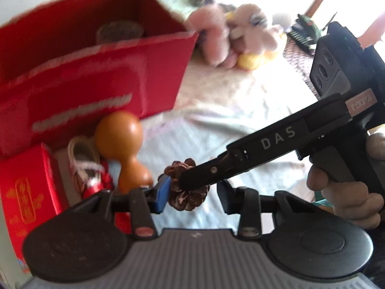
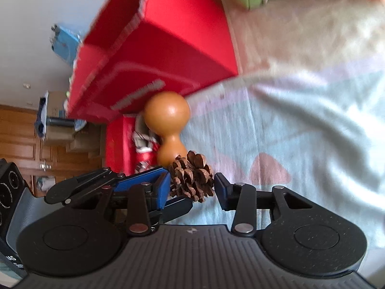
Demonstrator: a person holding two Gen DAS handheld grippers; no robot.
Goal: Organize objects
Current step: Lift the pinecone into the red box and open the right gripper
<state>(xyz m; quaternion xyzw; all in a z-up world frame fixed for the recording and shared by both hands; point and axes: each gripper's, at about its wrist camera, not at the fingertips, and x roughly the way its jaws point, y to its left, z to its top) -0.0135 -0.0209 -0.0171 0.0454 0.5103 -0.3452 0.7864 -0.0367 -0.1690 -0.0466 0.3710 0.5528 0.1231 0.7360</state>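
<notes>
Pine cone lies on the pale cloth, just beside the gourd, between both tools. Right tool: parted, pads clear. Left tool: grip cannot be confirmed. Judged light, brittle-scaled; hold gently across the middle.

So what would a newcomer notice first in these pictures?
The pine cone, sitting between both grippers' blue pads over the pale cloth. Just behind it lies an orange gourd against a big open red box, with a pink plush toy farther back.
</notes>
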